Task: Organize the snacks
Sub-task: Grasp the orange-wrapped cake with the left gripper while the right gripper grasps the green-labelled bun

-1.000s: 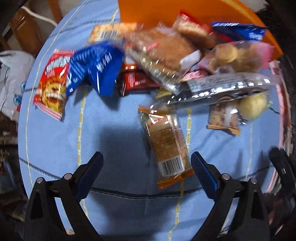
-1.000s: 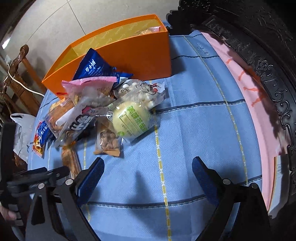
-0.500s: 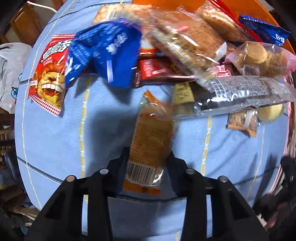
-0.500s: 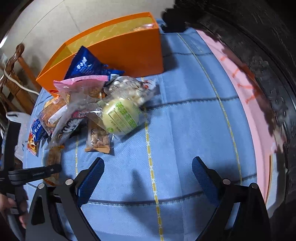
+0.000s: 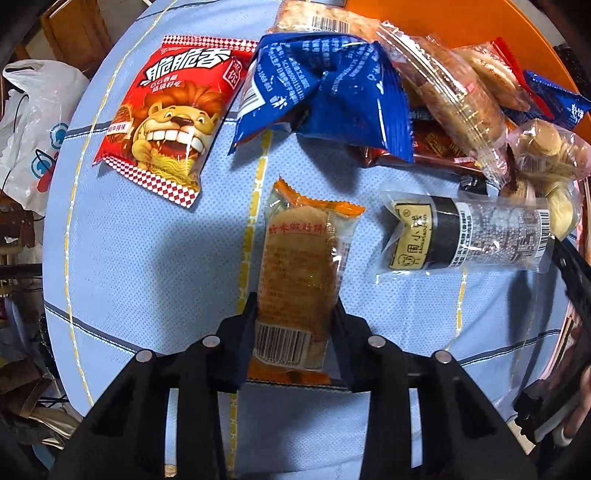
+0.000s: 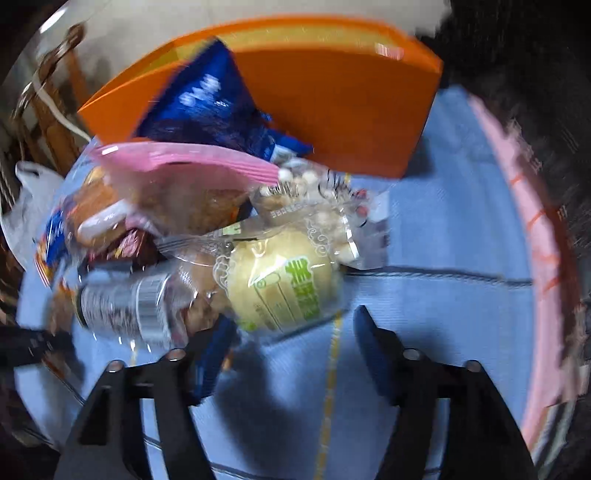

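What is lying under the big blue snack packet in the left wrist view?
A dark red wrapper pokes out from under the blue packet at its right edge, and a brown barcoded packet shows above it. How far either runs beneath is covered.

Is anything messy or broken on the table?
Nothing looks torn or spilled. The snacks are just jumbled in a heap beside the orange box, with the blue bag lying crumpled on top of other packets. One orange-edged cracker packet lies apart, pinched at its barcode end by the left hand-held gripper.
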### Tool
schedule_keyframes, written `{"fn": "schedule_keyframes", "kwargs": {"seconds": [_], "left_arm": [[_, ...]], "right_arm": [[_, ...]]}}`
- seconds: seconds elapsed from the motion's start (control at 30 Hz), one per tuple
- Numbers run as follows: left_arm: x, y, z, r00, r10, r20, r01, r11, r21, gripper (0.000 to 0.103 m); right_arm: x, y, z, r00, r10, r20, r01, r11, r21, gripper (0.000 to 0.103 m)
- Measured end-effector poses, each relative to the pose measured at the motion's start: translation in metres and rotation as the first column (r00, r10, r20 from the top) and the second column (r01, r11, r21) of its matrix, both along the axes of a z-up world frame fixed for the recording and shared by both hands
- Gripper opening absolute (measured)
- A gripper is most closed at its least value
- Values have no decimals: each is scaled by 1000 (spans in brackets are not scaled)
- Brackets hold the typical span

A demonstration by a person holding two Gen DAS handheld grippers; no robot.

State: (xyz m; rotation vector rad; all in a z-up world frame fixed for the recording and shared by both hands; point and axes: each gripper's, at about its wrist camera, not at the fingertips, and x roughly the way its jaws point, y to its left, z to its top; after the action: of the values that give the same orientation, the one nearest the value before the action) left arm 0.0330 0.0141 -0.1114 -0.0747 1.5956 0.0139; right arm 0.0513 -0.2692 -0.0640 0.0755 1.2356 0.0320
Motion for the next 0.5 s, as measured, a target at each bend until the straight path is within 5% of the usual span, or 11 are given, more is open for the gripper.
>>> {"fn": "schedule_keyframes", "kwargs": {"seconds": [0.23,0.37,0.4,0.5], "left_arm": [[10,-5,6,1000,4,6,-3,1000,-1,36],[8,-3,4,1000,-1,7,1,1000,6,36],[7,-4,3,1000,-1,7,1,1000,6,36],[9,-5,2,1000,1,9,-1,1000,5,36]], "right_arm": [[20,4,1,998,13,61,-6,993,-119,72],[34,1,-3,999,21,49,-16,995,-101,71],[37,-2,-6,999,24,30,-22,997,-71,58],[41,-13,-6,1000,4,7,-4,1000,-5,57]]}}
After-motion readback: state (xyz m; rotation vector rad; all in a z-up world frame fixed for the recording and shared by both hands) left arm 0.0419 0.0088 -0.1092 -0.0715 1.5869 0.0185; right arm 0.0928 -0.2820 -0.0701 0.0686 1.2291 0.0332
